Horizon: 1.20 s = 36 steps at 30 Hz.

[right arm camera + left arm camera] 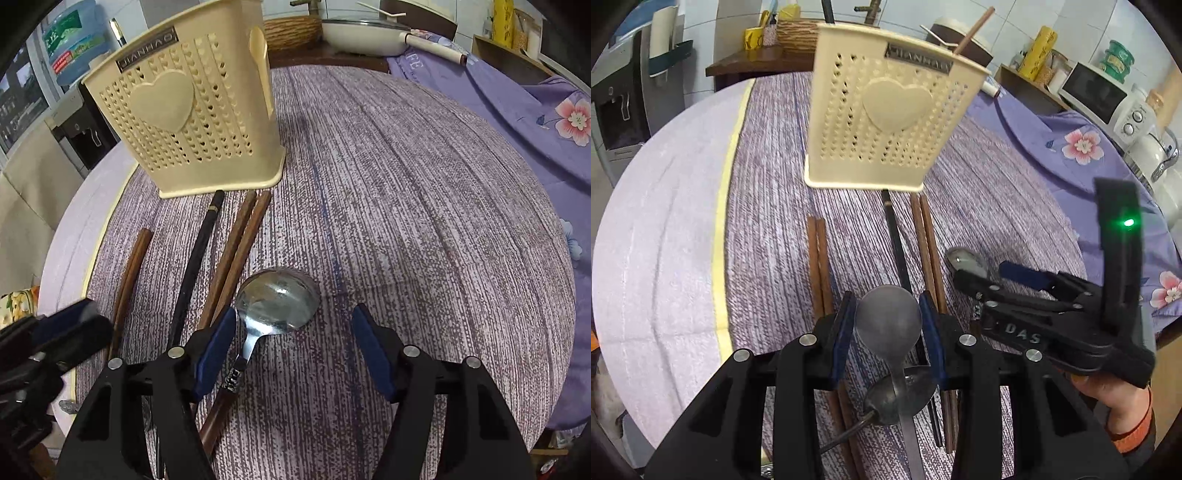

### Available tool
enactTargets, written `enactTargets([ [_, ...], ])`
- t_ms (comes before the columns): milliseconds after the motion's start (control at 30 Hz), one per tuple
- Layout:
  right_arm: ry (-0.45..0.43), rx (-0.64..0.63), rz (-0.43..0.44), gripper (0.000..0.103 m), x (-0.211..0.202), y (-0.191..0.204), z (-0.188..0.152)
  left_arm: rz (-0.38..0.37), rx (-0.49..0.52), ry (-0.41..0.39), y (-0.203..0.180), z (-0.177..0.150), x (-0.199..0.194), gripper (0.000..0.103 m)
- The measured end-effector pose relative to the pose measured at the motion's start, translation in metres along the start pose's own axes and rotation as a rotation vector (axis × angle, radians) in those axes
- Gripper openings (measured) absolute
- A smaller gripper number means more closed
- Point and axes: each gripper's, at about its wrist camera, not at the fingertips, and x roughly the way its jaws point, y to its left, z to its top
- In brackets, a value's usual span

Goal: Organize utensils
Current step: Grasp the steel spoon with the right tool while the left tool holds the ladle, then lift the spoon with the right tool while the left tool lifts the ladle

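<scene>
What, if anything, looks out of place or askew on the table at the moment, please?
Nothing is spilled or damaged. The chopsticks and a spoon lie loose on the cloth in front of the cream holder, which stands upright. The left gripper holds another spoon by its bowl, not its handle.

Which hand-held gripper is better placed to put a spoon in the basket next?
Left. The left hand-held gripper already holds a spoon, facing the basket. The right hand-held gripper is open around a spoon lying on the table.
</scene>
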Motion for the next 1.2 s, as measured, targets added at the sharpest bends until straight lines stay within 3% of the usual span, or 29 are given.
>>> enactTargets([
  [333, 0.025, -0.045, -0.082, 0.060, 0.010, 0.014, 0.012, -0.003, 0.000, -0.023, 0.004, 0.007, -0.009, 0.036],
  [467, 0.029, -0.070, -0.073, 0.046, 0.009, 0.020, 0.013, -0.005, 0.001, -0.026, 0.004, 0.008, -0.009, 0.036],
  [600, 0.039, -0.062, -0.060, 0.047, 0.008, 0.019, 0.014, -0.005, 0.002, -0.028, 0.003, 0.009, -0.009, 0.036],
  [667, 0.053, -0.034, -0.035, 0.060, 0.008, 0.015, 0.016, -0.005, 0.004, -0.029, 0.002, 0.009, -0.010, 0.036],
  [700, 0.063, -0.022, -0.033, 0.061, 0.008, 0.013, 0.016, -0.005, 0.004, -0.030, 0.002, 0.010, -0.010, 0.036],
  [800, 0.079, -0.050, -0.065, 0.058, 0.007, 0.014, 0.014, -0.004, 0.008, -0.029, 0.002, 0.010, -0.010, 0.036],
  [933, 0.081, -0.048, -0.079, 0.046, 0.007, 0.013, 0.013, -0.003, 0.010, -0.028, 0.001, 0.011, -0.009, 0.036],
  [1200, 0.033, -0.034, -0.043, 0.045, 0.004, 0.013, 0.015, 0.001, 0.013, -0.026, 0.000, 0.012, -0.008, 0.036],
])
